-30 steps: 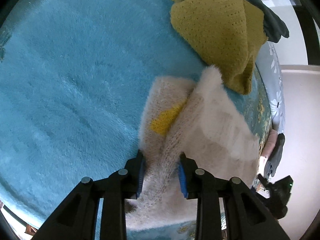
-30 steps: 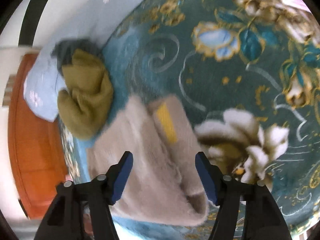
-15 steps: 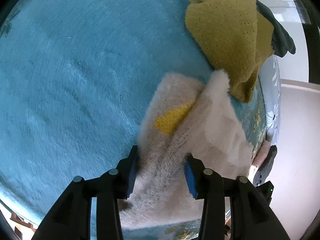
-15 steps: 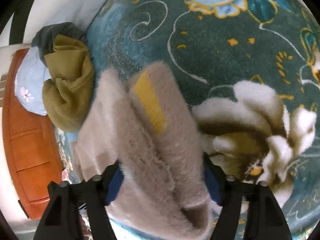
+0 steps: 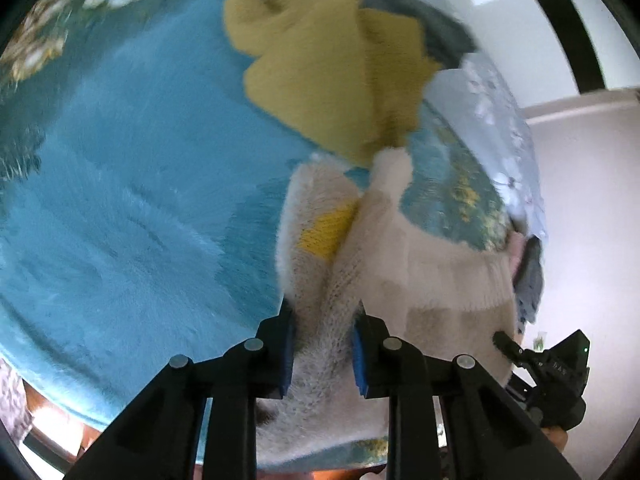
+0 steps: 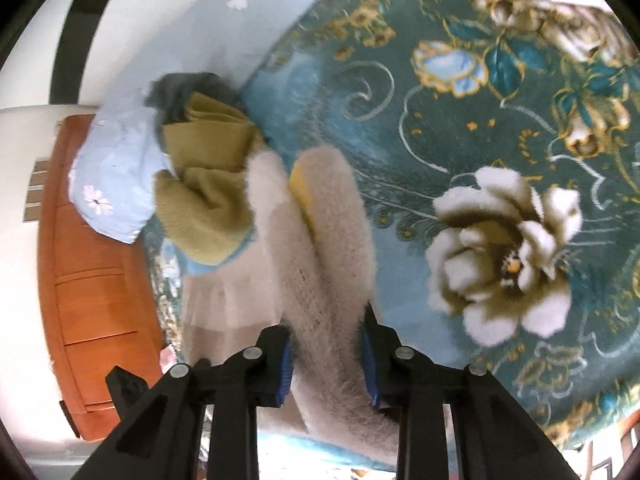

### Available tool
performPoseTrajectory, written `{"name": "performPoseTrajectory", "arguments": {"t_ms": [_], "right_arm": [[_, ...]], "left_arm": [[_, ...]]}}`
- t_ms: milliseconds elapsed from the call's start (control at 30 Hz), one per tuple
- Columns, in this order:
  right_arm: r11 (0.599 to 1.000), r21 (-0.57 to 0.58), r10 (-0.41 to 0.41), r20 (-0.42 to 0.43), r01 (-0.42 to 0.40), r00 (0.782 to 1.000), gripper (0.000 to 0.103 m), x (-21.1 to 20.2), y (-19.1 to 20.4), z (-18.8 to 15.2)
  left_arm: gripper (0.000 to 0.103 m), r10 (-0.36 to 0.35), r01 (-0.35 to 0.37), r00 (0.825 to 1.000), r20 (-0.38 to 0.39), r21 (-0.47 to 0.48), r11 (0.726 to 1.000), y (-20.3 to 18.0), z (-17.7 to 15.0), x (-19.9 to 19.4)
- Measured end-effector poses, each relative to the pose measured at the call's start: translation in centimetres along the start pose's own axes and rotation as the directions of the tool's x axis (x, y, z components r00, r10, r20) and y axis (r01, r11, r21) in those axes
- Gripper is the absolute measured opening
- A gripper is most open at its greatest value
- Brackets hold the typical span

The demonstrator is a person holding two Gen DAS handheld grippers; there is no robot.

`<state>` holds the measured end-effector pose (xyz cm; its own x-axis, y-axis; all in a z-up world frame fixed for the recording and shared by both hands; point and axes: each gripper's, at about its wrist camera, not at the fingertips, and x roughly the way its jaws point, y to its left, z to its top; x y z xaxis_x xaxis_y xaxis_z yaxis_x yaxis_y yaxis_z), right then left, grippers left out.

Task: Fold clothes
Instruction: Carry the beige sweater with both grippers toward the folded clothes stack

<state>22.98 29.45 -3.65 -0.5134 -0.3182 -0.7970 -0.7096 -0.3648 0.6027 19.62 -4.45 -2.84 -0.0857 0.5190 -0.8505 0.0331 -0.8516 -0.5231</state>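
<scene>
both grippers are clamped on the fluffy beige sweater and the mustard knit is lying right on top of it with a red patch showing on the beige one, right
Not quite: the patch on the fluffy beige sweater is yellow, not red. The left wrist view shows it plainly, beside the fold above the fingers. The rest holds: the left gripper and right gripper each pinch the sweater, their fingers having just closed on it, and the mustard knit overlaps its far end.

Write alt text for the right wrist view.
The right gripper is clamped on a fluffy cream sweater with a yellow patch, above a teal floral blanket. An olive knit garment lies bunched at left, beside an orange wooden cabinet.
</scene>
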Motion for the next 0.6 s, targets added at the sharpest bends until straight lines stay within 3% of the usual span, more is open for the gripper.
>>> {"name": "performPoseTrajectory", "arguments": {"t_ms": [67, 267, 600], "right_arm": [[1.0, -0.005, 0.02, 0.033, -0.02, 0.999, 0.03, -2.5, 0.4, -0.7], [0.997, -0.012, 0.077, 0.155, -0.076, 0.985, 0.03, -10.5, 0.6, -2.4], [0.986, -0.038, 0.168, 0.35, -0.165, 0.922, 0.03, -20.9, 1.1, -1.9]], "left_arm": [[0.024, -0.034, 0.034, 0.999, 0.015, 0.003, 0.999, -0.8, 1.3, -1.4], [0.024, -0.121, 0.116, 0.992, 0.035, 0.113, 0.987, -4.3, 0.3, -5.4], [0.024, -0.235, 0.202, 0.969, 0.07, 0.314, 0.928, -15.2, 1.2, -9.0]]}}
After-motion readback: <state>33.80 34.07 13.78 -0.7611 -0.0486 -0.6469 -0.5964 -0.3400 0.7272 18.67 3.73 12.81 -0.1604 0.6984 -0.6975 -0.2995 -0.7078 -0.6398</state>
